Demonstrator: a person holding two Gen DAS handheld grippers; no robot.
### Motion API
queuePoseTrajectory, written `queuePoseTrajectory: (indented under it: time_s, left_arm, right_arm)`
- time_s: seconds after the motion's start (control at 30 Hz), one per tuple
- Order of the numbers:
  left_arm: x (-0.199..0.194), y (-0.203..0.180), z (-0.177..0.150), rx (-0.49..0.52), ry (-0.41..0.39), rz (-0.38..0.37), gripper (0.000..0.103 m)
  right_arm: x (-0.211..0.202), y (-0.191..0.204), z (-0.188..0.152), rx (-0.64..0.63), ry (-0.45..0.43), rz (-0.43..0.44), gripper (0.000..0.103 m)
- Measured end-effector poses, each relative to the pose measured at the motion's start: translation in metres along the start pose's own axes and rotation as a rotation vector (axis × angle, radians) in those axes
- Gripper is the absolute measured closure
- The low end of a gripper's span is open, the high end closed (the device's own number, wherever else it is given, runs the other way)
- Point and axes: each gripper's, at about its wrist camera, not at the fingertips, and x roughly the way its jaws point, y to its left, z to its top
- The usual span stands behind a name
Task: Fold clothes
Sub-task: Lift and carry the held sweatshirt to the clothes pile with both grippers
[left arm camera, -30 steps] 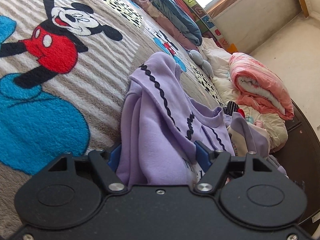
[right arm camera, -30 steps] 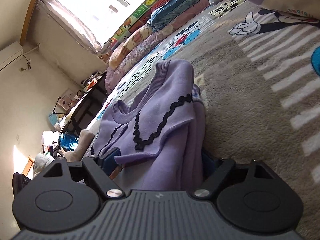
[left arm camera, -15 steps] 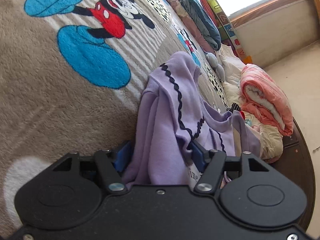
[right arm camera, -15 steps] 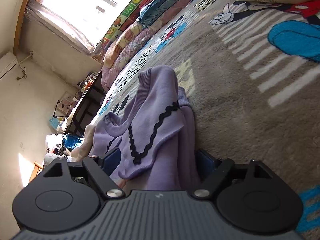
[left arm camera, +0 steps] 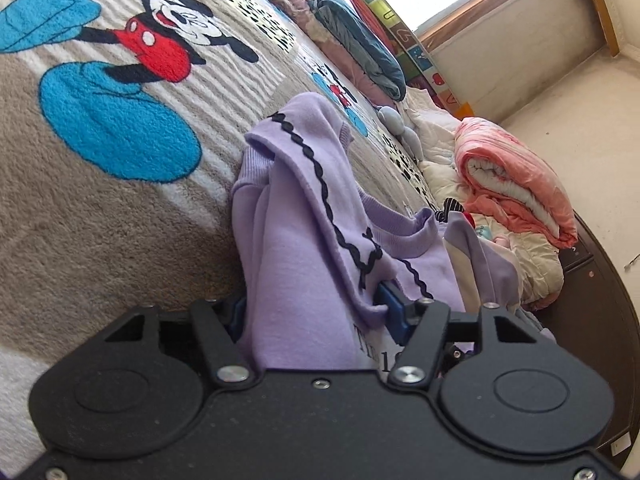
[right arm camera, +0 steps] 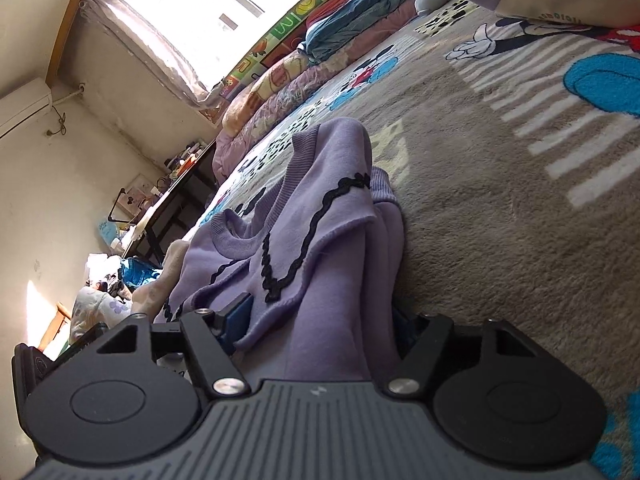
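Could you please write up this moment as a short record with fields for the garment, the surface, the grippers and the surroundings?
garment: purple sweatshirt with black wavy trim, bunched and folded over
surface: grey cartoon-print blanket under it
left gripper: jaws closing, sweatshirt fabric between them
right gripper: jaws closing, sweatshirt fabric between them
surroundings: rolled pink quilt at the bed's edge, folded blue bedding by the window

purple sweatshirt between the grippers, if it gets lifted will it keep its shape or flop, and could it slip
The purple sweatshirt will probably flop: it already bunches in soft folds and sags between the closing jaws of each hand-held gripper. It looks thick and fleecy, so likely light but bulky. Slipping seems unlikely, given the wad of matte cloth between the blue pads.
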Motion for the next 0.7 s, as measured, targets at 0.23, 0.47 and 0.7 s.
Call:
queuePoseTrajectory:
  time_s: [0.23, 0.47, 0.7]
  left_arm:
    - [-0.061, -0.007, 0.010, -0.097, -0.108, -0.081, 0.057]
    - [-0.186, 0.003, 0.029, -0.227, -0.368, -0.111, 0.058]
    - [-0.334, 0.037, 0.039, -0.279, -0.754, 0.061, 0.058]
  right_arm:
    - [-0.019, 0.017, 0.003, 0.089, -0.026, 0.163, 0.055]
    - [-0.002, 0.114, 0.012, 0.028, 0.051, 0.384, 0.055]
    - [0.082, 0.263, -0.012, -0.055, 0.282, 0.639, 0.055]
